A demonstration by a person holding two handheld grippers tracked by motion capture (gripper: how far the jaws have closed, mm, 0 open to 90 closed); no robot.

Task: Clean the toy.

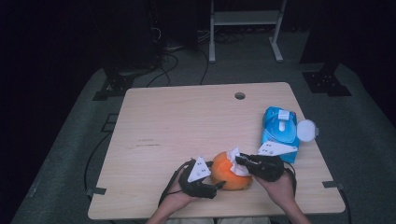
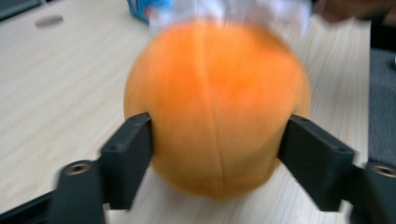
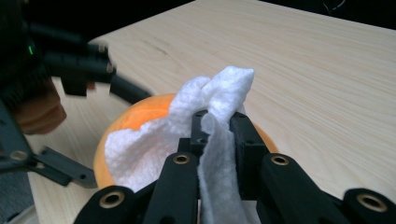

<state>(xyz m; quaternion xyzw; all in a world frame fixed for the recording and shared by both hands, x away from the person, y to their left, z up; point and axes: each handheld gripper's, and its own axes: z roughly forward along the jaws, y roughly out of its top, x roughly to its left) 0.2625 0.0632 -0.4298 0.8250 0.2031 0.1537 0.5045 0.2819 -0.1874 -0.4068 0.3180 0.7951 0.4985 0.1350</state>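
Observation:
An orange ball (image 1: 226, 175) rests on the wooden table (image 1: 187, 121) near its front edge. My left gripper (image 1: 215, 186) comes at it from the left. In the left gripper view, its jaws (image 2: 217, 135) stand on either side of the blurred ball (image 2: 215, 107), and both pads lie against it. My right gripper (image 1: 239, 160) reaches in from the right and is shut on a white tissue (image 1: 233, 155). In the right gripper view, the tissue (image 3: 219, 88) bunches above the fingertips (image 3: 219, 121) and drapes over the top of the ball (image 3: 140, 112).
A blue pack of wipes (image 1: 279, 130) lies at the table's right edge, its round white lid (image 1: 307, 129) flipped open. A cable hole (image 1: 240, 95) sits near the far edge. Both forearms come in over the front edge.

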